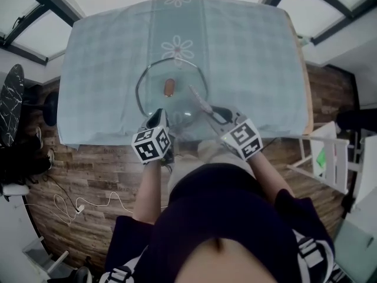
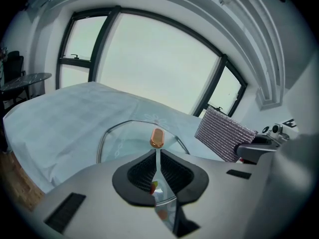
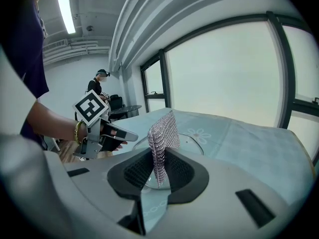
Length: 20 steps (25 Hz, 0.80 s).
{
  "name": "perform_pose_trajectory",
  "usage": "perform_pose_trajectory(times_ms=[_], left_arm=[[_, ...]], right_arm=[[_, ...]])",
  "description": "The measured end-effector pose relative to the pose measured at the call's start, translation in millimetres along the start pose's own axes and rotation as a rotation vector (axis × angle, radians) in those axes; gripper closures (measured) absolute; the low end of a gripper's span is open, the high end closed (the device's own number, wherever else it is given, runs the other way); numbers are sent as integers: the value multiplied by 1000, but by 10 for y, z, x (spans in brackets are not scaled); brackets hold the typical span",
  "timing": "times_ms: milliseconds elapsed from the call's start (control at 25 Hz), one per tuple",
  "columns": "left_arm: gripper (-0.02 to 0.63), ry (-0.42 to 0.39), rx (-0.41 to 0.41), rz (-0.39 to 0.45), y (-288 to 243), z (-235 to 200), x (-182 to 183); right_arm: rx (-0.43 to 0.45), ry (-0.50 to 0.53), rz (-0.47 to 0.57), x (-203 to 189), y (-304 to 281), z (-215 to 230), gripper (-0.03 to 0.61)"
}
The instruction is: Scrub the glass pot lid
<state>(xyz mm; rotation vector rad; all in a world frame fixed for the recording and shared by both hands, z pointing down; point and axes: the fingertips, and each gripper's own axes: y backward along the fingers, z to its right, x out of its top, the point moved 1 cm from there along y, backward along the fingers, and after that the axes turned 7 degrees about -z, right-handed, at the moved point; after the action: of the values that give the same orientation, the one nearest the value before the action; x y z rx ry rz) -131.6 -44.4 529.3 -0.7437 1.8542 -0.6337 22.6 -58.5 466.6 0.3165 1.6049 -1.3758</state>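
While left gripper (image 2: pixel 157 158) clamps one lid (image 2: pixel 127 138) | right gripper (image 3: pixel 158 166) pinches one scrub pad (image 3: pixel 163 131)

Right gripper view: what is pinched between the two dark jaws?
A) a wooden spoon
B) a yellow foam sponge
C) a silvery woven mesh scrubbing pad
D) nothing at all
C: the right gripper has its jaws closed on the silvery woven mesh scrubbing pad, which stands upright between them, in front of the round glass pot lid.
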Motion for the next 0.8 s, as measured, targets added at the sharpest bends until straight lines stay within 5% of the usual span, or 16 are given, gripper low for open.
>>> perform_pose_trajectory(times_ms=[440,800], left_arm=[[375,-107,71,-27,-536,91,211],[334,-191,133,-70,-981,98,337]], right_arm=[[113,34,5,44,-65,409,503],[172,50,-13,-58,-23,681,503]])
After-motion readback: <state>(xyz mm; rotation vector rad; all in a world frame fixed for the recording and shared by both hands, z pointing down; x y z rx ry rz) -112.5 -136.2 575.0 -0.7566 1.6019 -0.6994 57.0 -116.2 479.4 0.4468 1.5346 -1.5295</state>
